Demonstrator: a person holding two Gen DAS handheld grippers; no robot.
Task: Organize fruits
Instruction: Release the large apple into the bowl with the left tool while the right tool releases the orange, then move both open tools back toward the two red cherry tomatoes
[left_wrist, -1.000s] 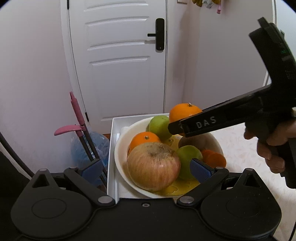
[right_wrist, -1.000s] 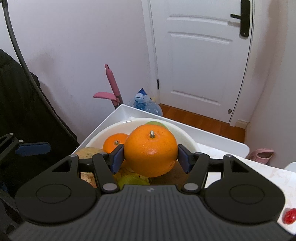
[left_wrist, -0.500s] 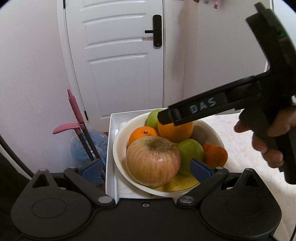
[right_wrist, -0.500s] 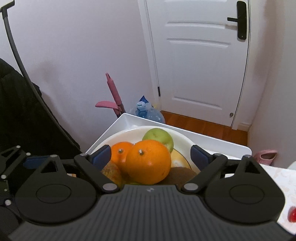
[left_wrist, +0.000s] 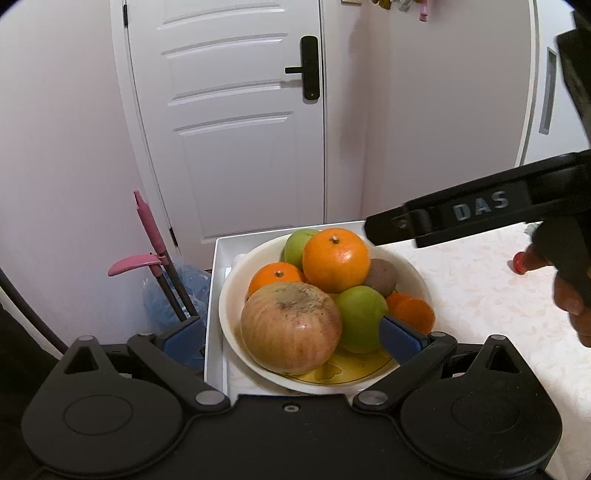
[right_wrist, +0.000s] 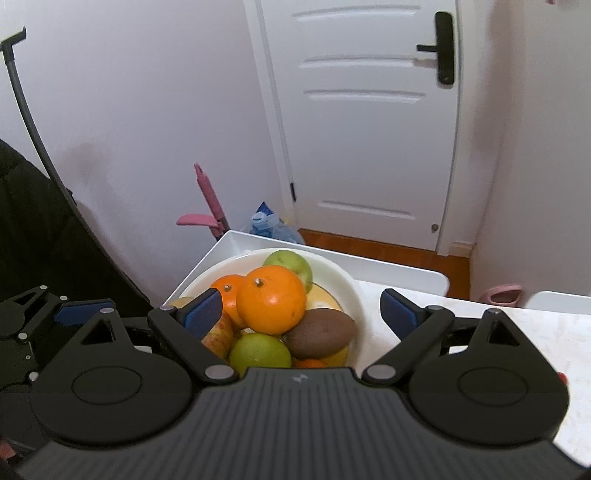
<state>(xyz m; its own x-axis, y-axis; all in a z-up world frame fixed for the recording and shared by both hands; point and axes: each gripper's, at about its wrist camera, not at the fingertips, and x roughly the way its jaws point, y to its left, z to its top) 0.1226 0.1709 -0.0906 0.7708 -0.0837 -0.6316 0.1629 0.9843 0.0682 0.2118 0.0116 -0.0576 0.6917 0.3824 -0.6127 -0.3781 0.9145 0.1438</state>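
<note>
- The bench (left_wrist: 480, 295), topped in a pale patterned cover, carries a white tray (left_wrist: 218, 295) at its far left end, nearest the door (left_wrist: 229, 122).
- A white bowl (left_wrist: 229, 295) sits in the tray, heaped with fruit.
- The left tongs (left_wrist: 291, 336) stand wide open just in front of the bowl, their blue pads flanking a big red-yellow apple (left_wrist: 290, 326) without touching it.
- The right tongs (right_wrist: 301, 312) hang wide open and empty above the bowl's right side.
- A large orange (left_wrist: 335, 254) rests on top of the pile at the bowl's middle, stem up.
- Two green apples lie in the bowl: one (left_wrist: 356, 319) at the front right, one (left_wrist: 297, 243) at the back.
- A smaller orange (left_wrist: 275, 277) lies at the bowl's left, behind the big apple.
- A brown kiwi (right_wrist: 321, 336) rests at the bowl's right, beside the large orange.
- A small red fruit (left_wrist: 519, 262) lies on the bench, well right of the bowl.
</note>
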